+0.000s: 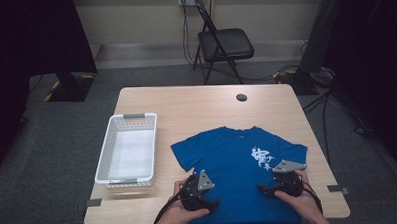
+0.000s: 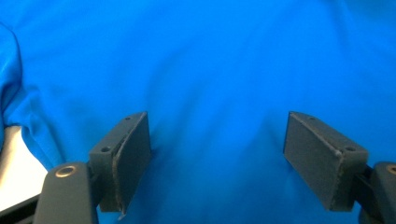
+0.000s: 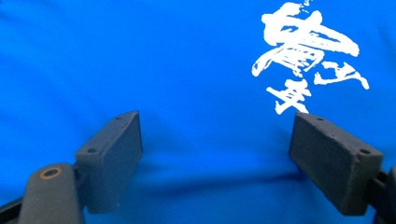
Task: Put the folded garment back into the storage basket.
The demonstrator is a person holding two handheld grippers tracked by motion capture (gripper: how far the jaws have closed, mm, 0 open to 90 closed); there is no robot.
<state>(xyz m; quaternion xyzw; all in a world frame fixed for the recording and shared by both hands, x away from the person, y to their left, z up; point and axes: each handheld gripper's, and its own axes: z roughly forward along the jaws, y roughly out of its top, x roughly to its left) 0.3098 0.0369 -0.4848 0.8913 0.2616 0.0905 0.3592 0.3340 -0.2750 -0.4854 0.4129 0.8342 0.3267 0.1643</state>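
A blue T-shirt (image 1: 238, 160) with a white printed mark (image 1: 262, 157) lies flat on the wooden table (image 1: 196, 104), its hem at the near edge. My left gripper (image 1: 209, 189) hovers low over the shirt's lower left part, jaws wide open. In the left gripper view the left gripper (image 2: 217, 158) has only blue cloth (image 2: 210, 70) under it, nothing pinched. My right gripper (image 1: 263, 188) sits over the lower right part, open too. In the right gripper view the right gripper (image 3: 217, 161) looks at smooth cloth, with the white print (image 3: 308, 56) ahead to the right.
A white plastic basket (image 1: 128, 149) stands empty on the table left of the shirt. A small dark round cap (image 1: 241, 97) sits in the tabletop near the far edge. A black folding chair (image 1: 221, 43) and stands with cables are beyond the table.
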